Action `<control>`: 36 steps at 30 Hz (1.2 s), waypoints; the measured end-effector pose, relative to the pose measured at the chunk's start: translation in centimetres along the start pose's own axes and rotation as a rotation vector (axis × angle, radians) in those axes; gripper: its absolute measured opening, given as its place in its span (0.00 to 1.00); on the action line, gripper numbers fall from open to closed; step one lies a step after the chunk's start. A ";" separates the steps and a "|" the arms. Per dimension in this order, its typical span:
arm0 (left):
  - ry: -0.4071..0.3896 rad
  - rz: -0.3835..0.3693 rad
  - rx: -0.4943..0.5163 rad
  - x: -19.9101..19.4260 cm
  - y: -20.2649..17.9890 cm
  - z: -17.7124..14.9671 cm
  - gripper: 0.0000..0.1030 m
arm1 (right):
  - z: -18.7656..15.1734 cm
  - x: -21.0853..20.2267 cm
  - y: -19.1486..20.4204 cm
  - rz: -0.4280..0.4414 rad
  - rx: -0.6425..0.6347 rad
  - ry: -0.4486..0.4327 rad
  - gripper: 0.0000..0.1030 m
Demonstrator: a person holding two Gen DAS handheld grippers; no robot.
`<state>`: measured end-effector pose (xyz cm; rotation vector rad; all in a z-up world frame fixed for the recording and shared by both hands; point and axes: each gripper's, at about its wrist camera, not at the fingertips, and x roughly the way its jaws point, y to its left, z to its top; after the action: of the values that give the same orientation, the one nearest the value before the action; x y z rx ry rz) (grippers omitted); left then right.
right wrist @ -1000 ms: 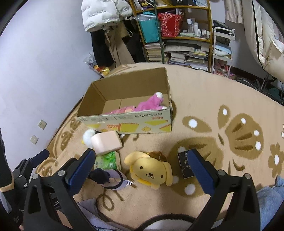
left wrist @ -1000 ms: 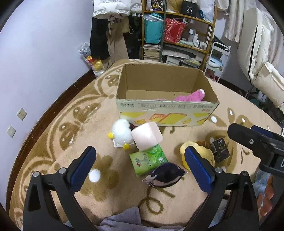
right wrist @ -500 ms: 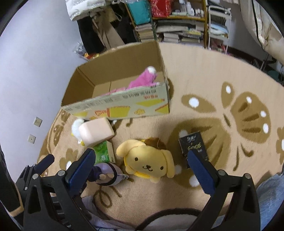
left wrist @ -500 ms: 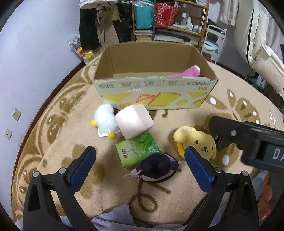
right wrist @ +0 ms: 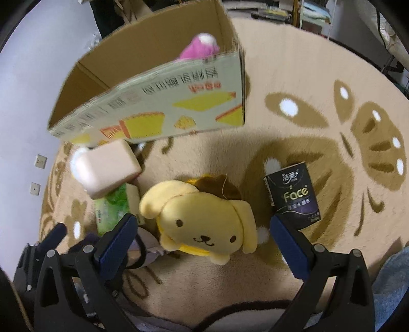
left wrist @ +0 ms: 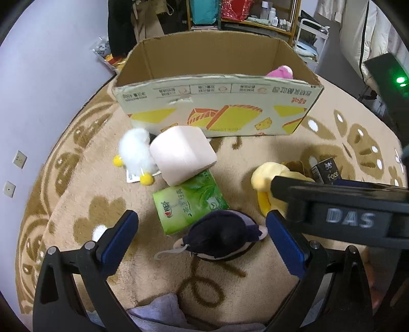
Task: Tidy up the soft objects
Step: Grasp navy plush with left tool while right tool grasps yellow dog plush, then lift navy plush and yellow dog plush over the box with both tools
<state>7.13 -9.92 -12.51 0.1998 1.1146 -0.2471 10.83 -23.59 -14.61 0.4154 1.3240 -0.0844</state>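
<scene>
My left gripper [left wrist: 202, 229] is open, its blue pads either side of a dark purple plush [left wrist: 222, 238] on the rug. My right gripper [right wrist: 202, 232] is open around a yellow dog plush [right wrist: 202, 222], which shows partly hidden in the left wrist view [left wrist: 265, 178]. A green tissue pack [left wrist: 189, 204], a pink soft block [left wrist: 181, 155] and a white fluffy chick [left wrist: 135, 153] lie in front of an open cardboard box [left wrist: 217, 102]. A pink plush [right wrist: 199, 46] lies inside the box.
A black "Face" tissue pack [right wrist: 291, 196] lies right of the yellow dog. The patterned beige rug [right wrist: 319, 102] spreads to the right. A lavender wall [left wrist: 38, 89] is at left, cluttered shelves [left wrist: 242, 15] behind the box. Grey cloth [left wrist: 158, 314] lies at the near edge.
Both grippers have moved down and forward toward the toys. The right gripper now straddles the yellow dog, and the left one straddles the dark purple plush.
</scene>
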 end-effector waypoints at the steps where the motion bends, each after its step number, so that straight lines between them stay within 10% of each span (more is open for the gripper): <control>1: 0.005 0.003 0.002 0.2 0.0 0.0 0.96 | 0.0 0.6 0.0 -0.016 -0.002 0.014 1.00; 14: 0.099 -0.078 -0.022 2.3 -0.4 -0.4 0.66 | -0.6 3.8 0.4 -0.028 -0.006 0.075 0.99; 19: 0.089 -0.097 -0.023 2.3 -0.6 -0.6 0.57 | -0.8 4.5 0.4 0.027 0.001 0.091 0.83; 36: 0.019 -0.054 -0.050 -0.3 1.0 -1.2 0.54 | -0.7 0.1 0.9 0.076 -0.033 -0.023 0.80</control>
<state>6.30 -8.65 -12.71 0.1277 1.1453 -0.2654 10.51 -22.51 -14.55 0.4352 1.2839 -0.0043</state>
